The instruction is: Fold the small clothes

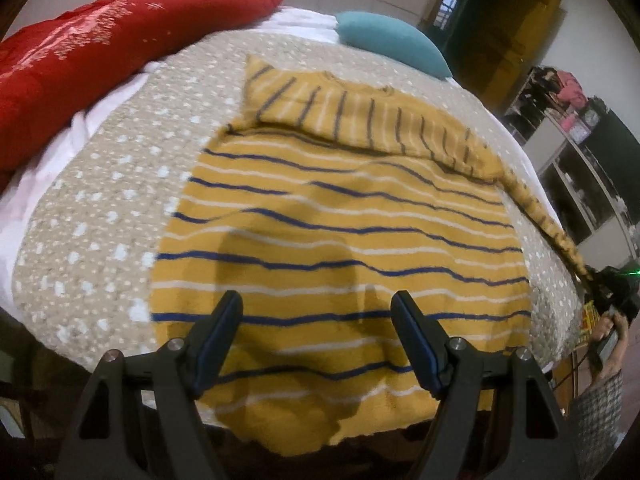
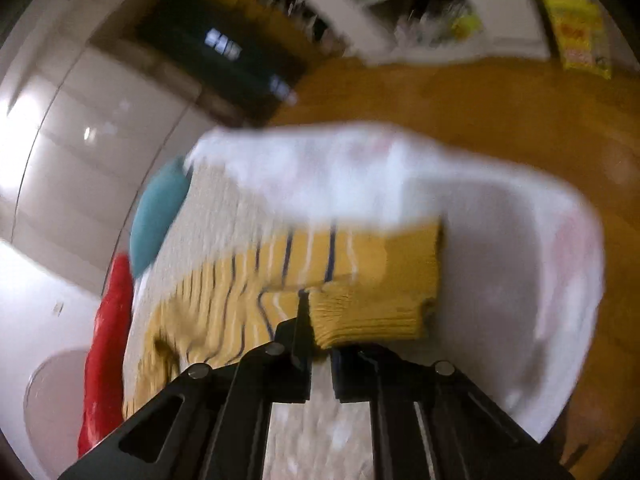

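only left view: one yellow striped sweater (image 1: 340,216) lying spread on the dotted beige blanket (image 1: 100,200) of the bed, its left sleeve (image 1: 320,108) folded across the chest, its right sleeve (image 1: 540,216) trailing off to the right edge.
only right view: blurred close look at the ribbed cuff (image 2: 372,308) pinched in the right gripper (image 2: 320,336), fingers clenched on it.
left gripper (image 1: 316,308): fingers released, spread wide above the sweater's hem, touching nothing.
counts: one sweater, two grippers, one red quilt (image 1: 80,64), one teal pillow (image 1: 392,40).
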Action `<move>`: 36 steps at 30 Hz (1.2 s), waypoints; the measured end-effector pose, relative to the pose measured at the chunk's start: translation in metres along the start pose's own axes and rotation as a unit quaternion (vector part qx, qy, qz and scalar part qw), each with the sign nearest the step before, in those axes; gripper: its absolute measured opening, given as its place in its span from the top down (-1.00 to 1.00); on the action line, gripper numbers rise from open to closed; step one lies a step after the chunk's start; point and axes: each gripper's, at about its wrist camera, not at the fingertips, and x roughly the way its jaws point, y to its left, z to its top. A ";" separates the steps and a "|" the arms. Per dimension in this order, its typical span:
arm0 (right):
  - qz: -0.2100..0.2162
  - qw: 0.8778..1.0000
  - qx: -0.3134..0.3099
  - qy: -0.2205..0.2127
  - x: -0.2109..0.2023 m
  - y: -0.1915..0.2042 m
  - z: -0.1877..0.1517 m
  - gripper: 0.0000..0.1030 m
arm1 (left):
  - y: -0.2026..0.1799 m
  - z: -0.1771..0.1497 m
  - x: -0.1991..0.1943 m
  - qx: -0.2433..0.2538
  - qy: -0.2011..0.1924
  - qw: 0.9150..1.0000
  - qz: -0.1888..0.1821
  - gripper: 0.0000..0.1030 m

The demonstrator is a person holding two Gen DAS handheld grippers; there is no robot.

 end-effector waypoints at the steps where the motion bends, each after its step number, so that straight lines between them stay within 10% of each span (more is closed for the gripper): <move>1: -0.011 1.000 0.003 -0.020 -0.007 0.000 0.015 0.85 | 0.004 0.001 -0.002 -0.005 -0.004 1.000 0.002 -0.46; 11: 0.026 0.984 -0.177 -0.011 -0.006 0.163 0.011 0.85 | 0.025 -0.002 -0.009 -0.029 -0.020 0.999 -0.023 -0.46; 22: 0.157 0.900 -0.370 0.166 0.078 0.406 -0.203 0.85 | 0.074 -0.012 -0.042 -0.025 -0.071 0.997 0.004 -0.52; 28: 0.143 0.857 -0.442 0.224 0.138 0.464 -0.316 0.85 | 0.120 -0.020 -0.040 -0.067 -0.066 0.995 0.018 -0.52; 36: 0.105 0.820 -0.494 0.270 0.194 0.486 -0.380 0.80 | 0.154 -0.026 -0.038 -0.105 -0.063 0.992 0.017 -0.52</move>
